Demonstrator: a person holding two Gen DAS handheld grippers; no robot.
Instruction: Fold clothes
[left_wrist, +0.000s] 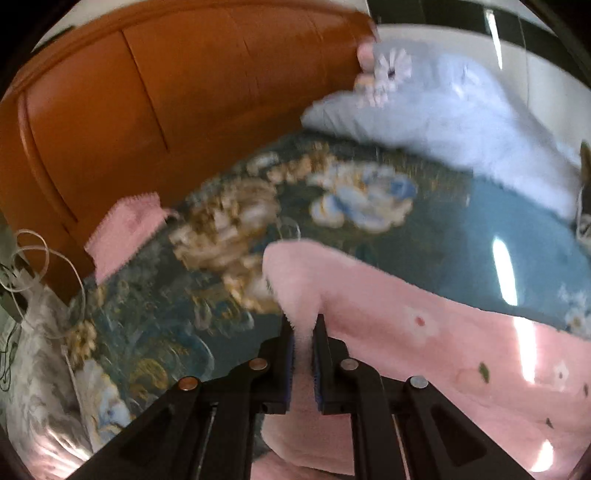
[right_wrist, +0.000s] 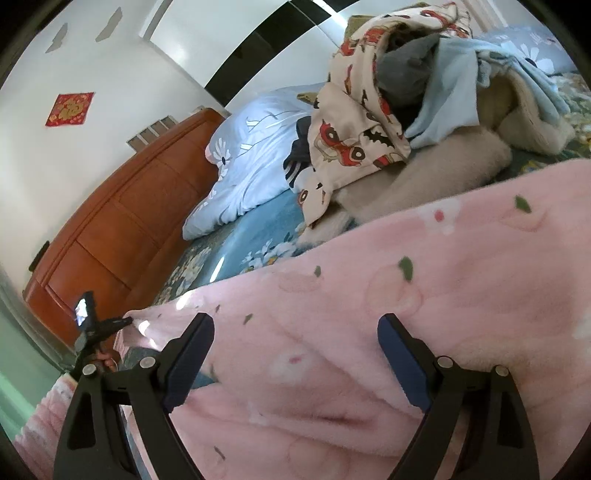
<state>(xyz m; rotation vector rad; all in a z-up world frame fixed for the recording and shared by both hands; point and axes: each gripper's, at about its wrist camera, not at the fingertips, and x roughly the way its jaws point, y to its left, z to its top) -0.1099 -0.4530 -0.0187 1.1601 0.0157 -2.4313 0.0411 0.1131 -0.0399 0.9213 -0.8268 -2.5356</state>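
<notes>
- Pink fleece garment (right_wrist: 369, 314) spread near bed (left_wrist: 498, 229) edge, corner raised for folding.
- Left gripper (left_wrist: 303, 332) clamped on that corner.
- Right gripper (right_wrist: 295, 354) spread wide, empty, above fabric.

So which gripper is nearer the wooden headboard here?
Left. The left gripper, shut on the pink fleece garment, is at the garment's headboard end; the right gripper is open over the fleece, farther along.
</notes>
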